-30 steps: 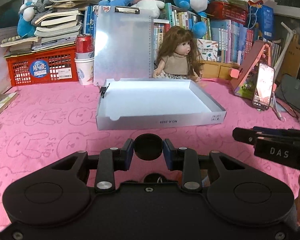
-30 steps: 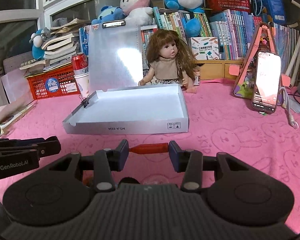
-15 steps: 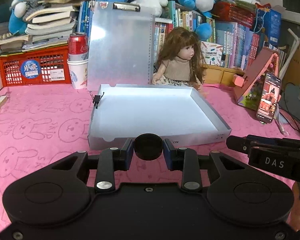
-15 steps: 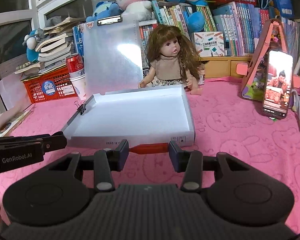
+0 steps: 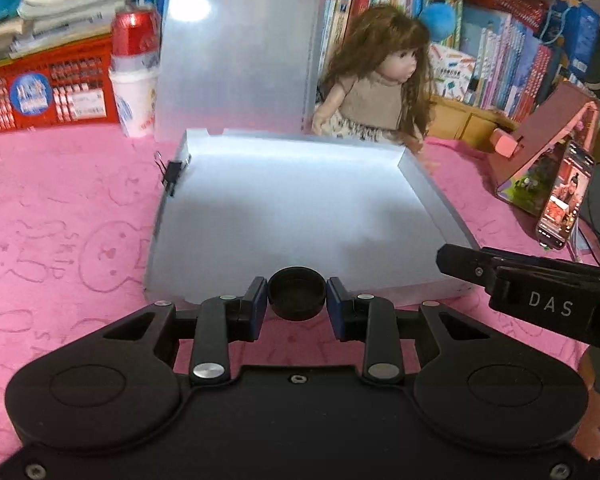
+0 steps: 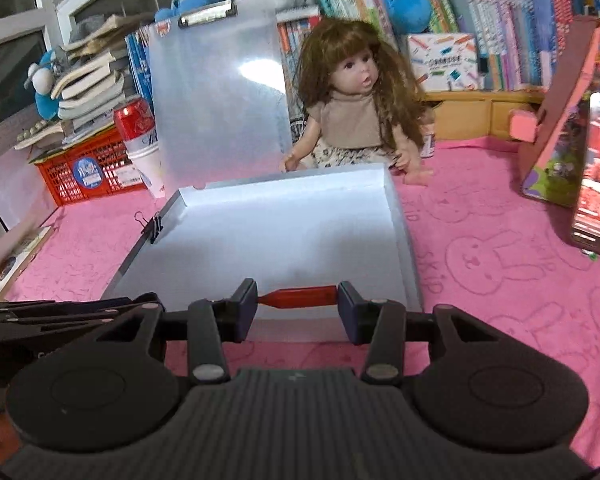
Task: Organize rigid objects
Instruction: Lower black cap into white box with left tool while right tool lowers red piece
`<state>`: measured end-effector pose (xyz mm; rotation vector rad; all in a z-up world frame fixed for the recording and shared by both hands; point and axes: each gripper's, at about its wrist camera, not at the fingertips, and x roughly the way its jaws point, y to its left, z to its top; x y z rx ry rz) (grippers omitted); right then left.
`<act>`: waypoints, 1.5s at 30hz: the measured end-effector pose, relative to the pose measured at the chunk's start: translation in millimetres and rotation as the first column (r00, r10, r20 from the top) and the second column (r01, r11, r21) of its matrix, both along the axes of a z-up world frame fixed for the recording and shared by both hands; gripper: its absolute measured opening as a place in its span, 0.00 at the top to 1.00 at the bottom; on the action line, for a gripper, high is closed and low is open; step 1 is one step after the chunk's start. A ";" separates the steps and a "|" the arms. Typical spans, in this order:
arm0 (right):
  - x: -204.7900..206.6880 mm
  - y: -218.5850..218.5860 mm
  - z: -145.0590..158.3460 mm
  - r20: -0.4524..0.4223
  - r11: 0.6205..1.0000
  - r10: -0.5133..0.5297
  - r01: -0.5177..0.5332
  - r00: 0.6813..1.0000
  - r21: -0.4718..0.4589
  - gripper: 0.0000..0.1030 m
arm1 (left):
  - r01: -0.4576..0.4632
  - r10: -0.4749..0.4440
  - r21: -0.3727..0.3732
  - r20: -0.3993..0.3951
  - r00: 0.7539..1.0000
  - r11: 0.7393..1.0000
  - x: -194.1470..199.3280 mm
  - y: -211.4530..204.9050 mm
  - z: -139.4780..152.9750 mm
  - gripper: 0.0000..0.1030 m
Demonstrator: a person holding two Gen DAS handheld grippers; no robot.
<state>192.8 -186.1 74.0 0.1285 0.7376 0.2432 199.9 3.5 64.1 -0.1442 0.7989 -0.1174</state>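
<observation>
The right gripper point(image 6: 297, 305) clamps a red tool handle point(image 6: 298, 297), and its long axis runs crosswise, pad to pad, narrow neck toward the left pad. It hangs over the near edge of the white tray point(image 6: 404, 240). Over on the other side, the left gripper point(image 5: 297, 305) is closed on a black cap point(image 5: 297, 298), a round piece sitting with its hollow side up, just at the tray's front wall point(image 5: 168, 280).

Writing to read: "DAS" in pale letters on the right gripper's side, seen from the left wrist view. The print on the red crate's point(image 5: 40, 92) blue round sticker is too blurred to make out.

Containers now. The tray lies flat on the pink rabbit-print cloth point(image 6: 500, 280) covering the table, its floor bare, a black binder clip point(image 6: 153, 229) pinched on its left wall. A red can point(image 5: 135, 34) stands in a white paper cup point(image 5: 134, 100) beside the crate. A doll point(image 6: 356, 108) sits behind the tray.
</observation>
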 end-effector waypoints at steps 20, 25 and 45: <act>93.7 8.3 -29.7 -0.169 0.999 -0.016 0.007 0.985 -0.052 0.52 | -0.012 0.012 0.002 -0.113 0.994 1.000 100.0 -8.7 -25.0 0.70; 103.7 11.5 -33.4 -0.169 0.998 -0.018 0.006 0.985 -0.070 0.52 | -0.017 0.019 0.019 -0.106 0.994 1.000 111.2 -10.2 -30.8 0.70; 116.6 20.0 -46.6 -0.185 0.993 -0.014 -0.008 0.983 -0.118 0.52 | -0.020 0.022 0.031 -0.096 0.995 0.999 126.5 -12.2 -41.8 0.70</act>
